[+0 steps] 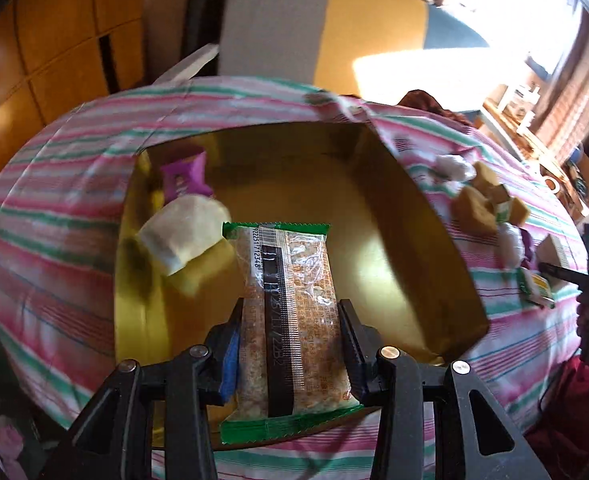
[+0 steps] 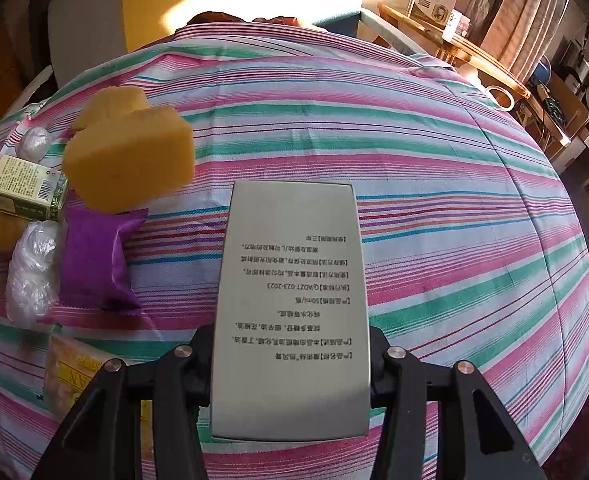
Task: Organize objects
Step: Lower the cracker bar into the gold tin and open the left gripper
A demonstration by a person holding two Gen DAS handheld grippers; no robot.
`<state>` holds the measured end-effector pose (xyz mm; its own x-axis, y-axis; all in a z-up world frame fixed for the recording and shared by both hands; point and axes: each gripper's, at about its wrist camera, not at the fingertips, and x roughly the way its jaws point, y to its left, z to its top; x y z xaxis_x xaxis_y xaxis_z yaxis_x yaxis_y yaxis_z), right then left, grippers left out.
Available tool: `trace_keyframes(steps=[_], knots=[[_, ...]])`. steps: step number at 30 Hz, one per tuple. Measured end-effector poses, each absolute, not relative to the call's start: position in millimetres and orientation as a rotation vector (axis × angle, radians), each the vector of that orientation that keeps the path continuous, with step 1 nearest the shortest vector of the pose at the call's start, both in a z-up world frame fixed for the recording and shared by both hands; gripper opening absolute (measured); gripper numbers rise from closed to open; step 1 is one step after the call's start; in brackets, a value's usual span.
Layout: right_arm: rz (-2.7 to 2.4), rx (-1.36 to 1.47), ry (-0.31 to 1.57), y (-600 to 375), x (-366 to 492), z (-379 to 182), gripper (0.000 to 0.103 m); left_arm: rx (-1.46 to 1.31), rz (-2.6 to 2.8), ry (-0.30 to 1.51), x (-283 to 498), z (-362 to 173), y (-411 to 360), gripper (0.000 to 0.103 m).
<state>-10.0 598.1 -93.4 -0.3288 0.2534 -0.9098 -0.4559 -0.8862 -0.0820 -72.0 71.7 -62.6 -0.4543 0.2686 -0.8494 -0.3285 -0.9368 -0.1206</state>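
Gripping a green-edged snack packet (image 1: pixel 294 320) between its two black fingers, the left gripper (image 1: pixel 292 344) is hanging over the gold box (image 1: pixel 414 248) that is sitting on the striped cloth (image 1: pixel 54 208). Inside the box, toward its far left corner, a purple sachet (image 1: pixel 184 178) and a pale wrapped bun (image 1: pixel 182 232) are lying close together. The right gripper (image 2: pixel 290 368) is clamping a grey printed carton (image 2: pixel 290 300) by its long sides — the carton is pointing away over bare cloth. Along the cloth's left edge in the right wrist view, two yellow sponges (image 2: pixel 128 160), a small green-and-cream box (image 2: pixel 26 190), a purple packet (image 2: pixel 98 256) and a clear plastic bundle (image 2: pixel 32 276) are lying bunched together — most of them touching.
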Motion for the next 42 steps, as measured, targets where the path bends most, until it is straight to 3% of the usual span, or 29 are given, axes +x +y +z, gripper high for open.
trace_keyframes(steps=[5,11,18,25,33,42], knots=[[2.24,-1.484,0.253,598.5,-10.3,-93.2,0.05,-1.548,2.441,0.051,-100.7,-89.4,47.6,0.043],[2.24,-1.484,0.254,598.4,-10.1,-93.3,0.051,-1.604,2.513,0.13,-128.0,-106.9,41.3,0.044],[2.239,-1.482,0.266,599.6,-10.4,-92.9,0.051,-1.493,2.608,0.233,-123.4,-85.9,44.0,0.045],[2.209,-1.425,0.265,603.7,-6.3,-85.5,0.05,-1.324,2.731,0.227,-90.3,-51.5,31.5,0.045],[2.305,-1.218,0.294,587.9,3.8,-25.7,0.05,-1.227,2.758,0.134,-57.8,-30.2,19.6,0.048],[2.774,-1.176,-0.003,432.1,-28.8,49.6,0.05,-1.215,2.745,0.046,-42.4,-27.6,6.7,0.048]])
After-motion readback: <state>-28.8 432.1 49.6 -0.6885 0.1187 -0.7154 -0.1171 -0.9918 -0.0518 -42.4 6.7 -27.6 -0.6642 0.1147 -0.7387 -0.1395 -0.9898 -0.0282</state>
